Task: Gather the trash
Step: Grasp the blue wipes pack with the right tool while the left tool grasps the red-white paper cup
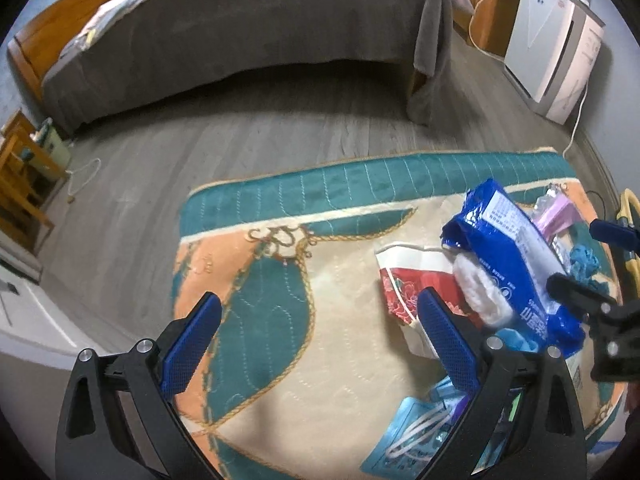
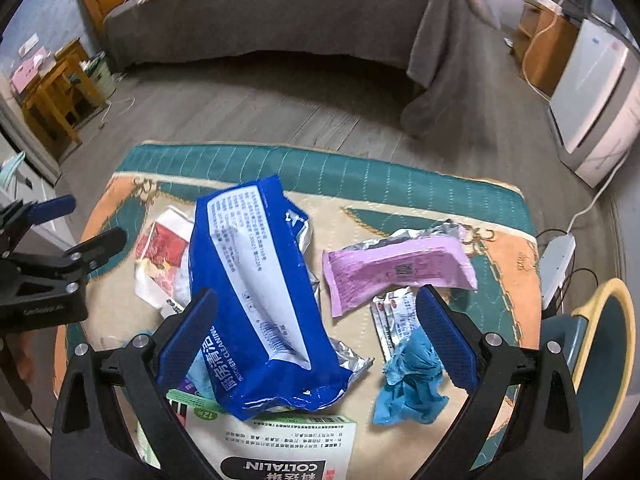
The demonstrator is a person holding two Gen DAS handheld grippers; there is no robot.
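Note:
Trash lies on a patterned mat (image 2: 420, 184). A big blue kitchen-wipes wrapper (image 2: 256, 300) lies between the fingers of my right gripper (image 2: 316, 336), which is open around it. A pink pouch (image 2: 396, 268), a small white sachet (image 2: 394, 316) and a crumpled blue glove (image 2: 412, 380) lie to its right. A red and white packet (image 2: 160, 256) lies to its left. A white box (image 2: 280, 448) is under the wrapper. My left gripper (image 1: 320, 344) is open and empty over the mat (image 1: 280, 280), left of the blue wrapper (image 1: 508, 256) and red packet (image 1: 404, 280).
A bed with a grey cover (image 2: 280, 12) stands behind the mat on the wood floor. A white appliance (image 2: 596, 92) and a power strip (image 2: 556, 264) are at the right. A wooden stool (image 2: 56, 92) is at the left. A yellow-rimmed bin (image 2: 608, 360) sits at the right edge.

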